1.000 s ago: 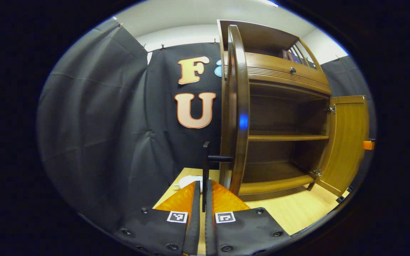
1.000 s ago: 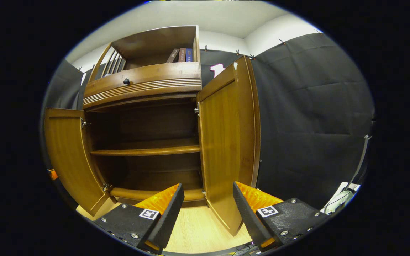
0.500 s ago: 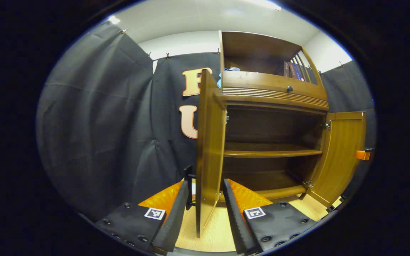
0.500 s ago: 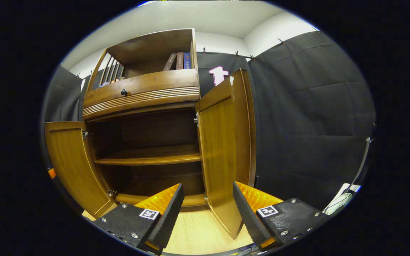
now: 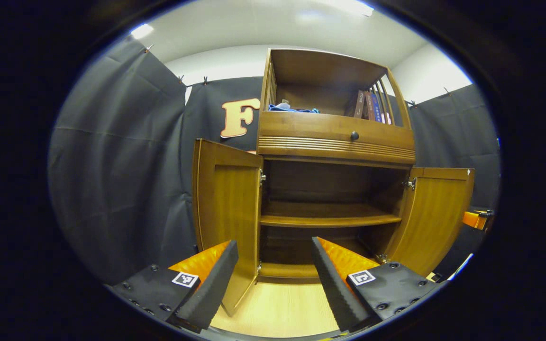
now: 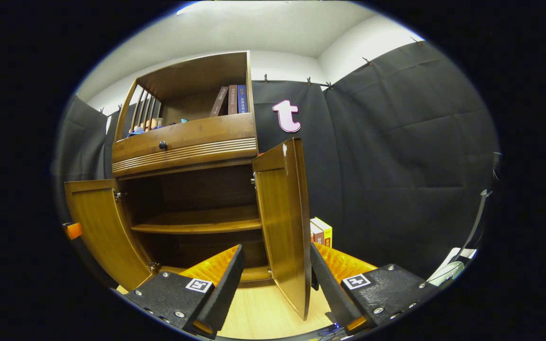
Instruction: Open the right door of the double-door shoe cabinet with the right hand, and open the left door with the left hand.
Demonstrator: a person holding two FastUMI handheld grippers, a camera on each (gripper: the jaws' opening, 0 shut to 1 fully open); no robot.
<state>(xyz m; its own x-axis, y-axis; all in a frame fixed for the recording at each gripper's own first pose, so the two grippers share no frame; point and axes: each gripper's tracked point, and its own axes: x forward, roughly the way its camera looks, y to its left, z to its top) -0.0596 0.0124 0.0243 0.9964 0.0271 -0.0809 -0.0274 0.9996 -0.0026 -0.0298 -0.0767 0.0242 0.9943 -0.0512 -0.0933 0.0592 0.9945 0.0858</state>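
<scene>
Left claw [image 5: 273, 279] and right claw [image 6: 275, 284], both with fingers spread wide, gripping nothing.

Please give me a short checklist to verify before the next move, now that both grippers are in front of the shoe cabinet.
1. Left door swung open: ok, its inner face shows beside the open compartment.
2. Right door swung open: ok, it stands edge-on to the right gripper view.
3. Left gripper released: ok, fingers spread, nothing between them.
4. Right gripper released: ok, jaws open; the right door's lower edge hangs between the fingers without visible contact.
5. Retreat path for the right gripper: cannot tell, the clearance beside that door edge is unclear.
6. Middle shelf bare: ok.
</scene>
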